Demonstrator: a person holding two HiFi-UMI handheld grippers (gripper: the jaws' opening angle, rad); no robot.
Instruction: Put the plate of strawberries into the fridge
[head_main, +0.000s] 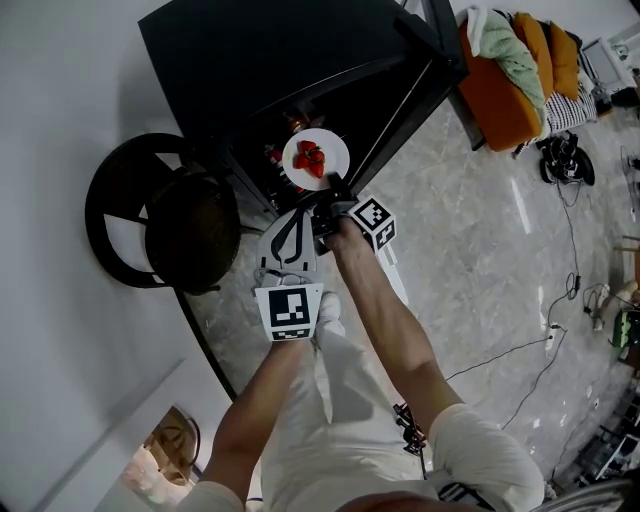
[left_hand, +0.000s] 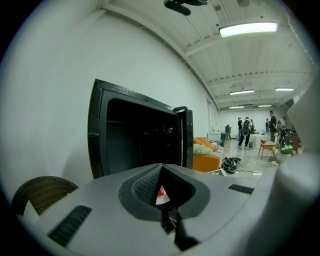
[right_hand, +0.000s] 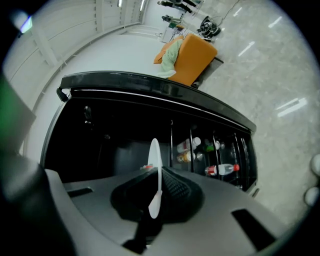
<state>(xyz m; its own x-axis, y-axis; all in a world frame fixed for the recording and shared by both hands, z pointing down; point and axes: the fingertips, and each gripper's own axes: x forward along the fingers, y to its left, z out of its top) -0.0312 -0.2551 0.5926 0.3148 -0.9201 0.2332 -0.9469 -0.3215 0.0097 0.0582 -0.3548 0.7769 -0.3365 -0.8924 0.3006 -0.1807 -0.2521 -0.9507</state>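
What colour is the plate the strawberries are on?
White; the plate shows best in the head view.

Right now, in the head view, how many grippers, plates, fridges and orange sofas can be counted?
grippers: 2, the left gripper and the right gripper
plate: 1
fridge: 1
orange sofa: 1
total: 5

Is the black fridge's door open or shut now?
Open: the door is swung aside, bottles on its shelves, and the dark inside of the fridge shows.
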